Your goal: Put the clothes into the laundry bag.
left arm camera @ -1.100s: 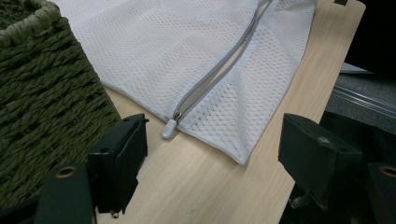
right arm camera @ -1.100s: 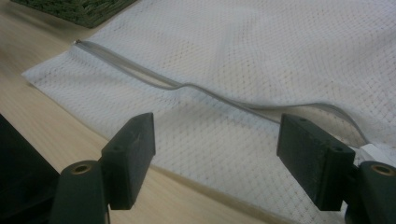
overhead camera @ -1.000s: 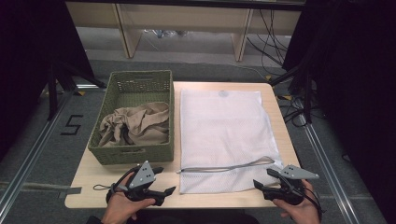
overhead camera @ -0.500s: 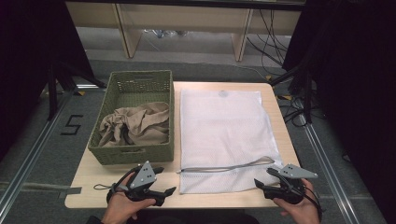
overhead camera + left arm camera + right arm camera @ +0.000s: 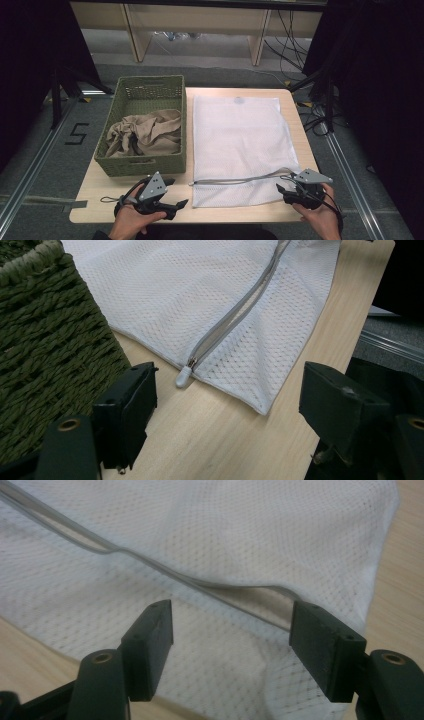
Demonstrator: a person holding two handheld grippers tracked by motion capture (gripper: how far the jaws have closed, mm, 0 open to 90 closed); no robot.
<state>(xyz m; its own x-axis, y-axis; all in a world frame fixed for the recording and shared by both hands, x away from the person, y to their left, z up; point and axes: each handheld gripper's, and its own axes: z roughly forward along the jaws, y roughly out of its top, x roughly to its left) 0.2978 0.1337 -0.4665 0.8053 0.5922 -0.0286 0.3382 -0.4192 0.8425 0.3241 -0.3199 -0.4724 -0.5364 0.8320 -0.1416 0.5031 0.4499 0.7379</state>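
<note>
A white mesh laundry bag (image 5: 240,135) lies flat on the wooden table (image 5: 100,200), with its grey zipper (image 5: 240,179) running across near the front edge. My left gripper (image 5: 175,192) rests at the front left, open. It points at the zipper pull (image 5: 183,376) at the bag's (image 5: 175,285) near corner. My right gripper (image 5: 282,194) is at the front right. Its jaws have just been closing and stand apart over the bag's (image 5: 225,530) corner. The zipper (image 5: 165,572) lies just beyond them, and the pads press on nothing.
A green woven basket (image 5: 145,167) stands left of the bag and holds a crumpled beige garment (image 5: 145,132). Its wall (image 5: 45,340) is close beside my left jaw. Bare table lies in front of the basket. The floor drops away past the table's edges.
</note>
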